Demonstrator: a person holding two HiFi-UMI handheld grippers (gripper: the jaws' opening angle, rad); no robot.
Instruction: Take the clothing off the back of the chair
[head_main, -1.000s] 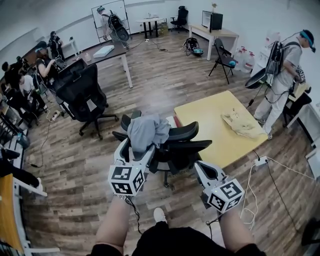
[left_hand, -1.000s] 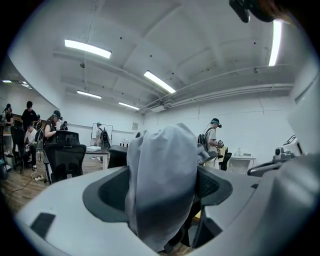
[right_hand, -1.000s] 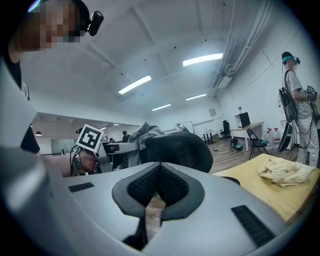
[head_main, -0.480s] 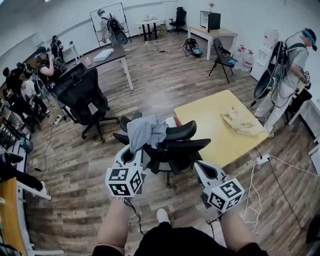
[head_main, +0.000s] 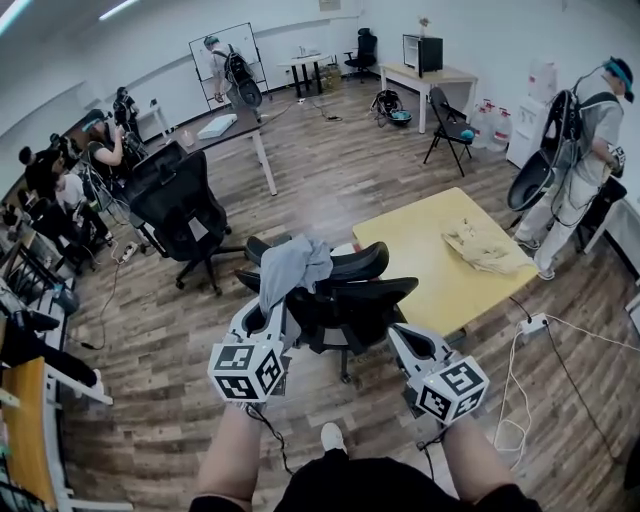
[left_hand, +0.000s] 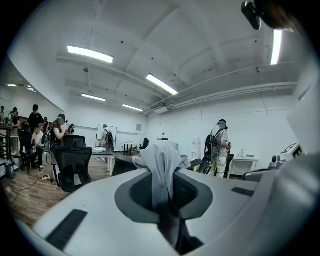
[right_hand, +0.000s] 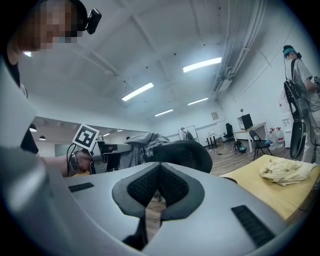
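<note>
A grey garment hangs over the headrest of a black office chair in front of me. My left gripper has the garment's lower hem between its jaws, which are closing and pinch the cloth. In the left gripper view the garment runs from the chair down into the left gripper. My right gripper hovers to the right of the chair's back, shut and empty. The right gripper view shows the right gripper, the chair's headrest and the garment beyond it.
A yellow table stands right behind the chair, with a pale crumpled cloth on it. Another black office chair is at the left. A person stands at the far right. A power strip and cable lie on the floor.
The left gripper's jaws, open round the garment's hem before, have closed on it. Both grippers have drawn slightly back toward me, and the garment is stretched down off the headrest.
</note>
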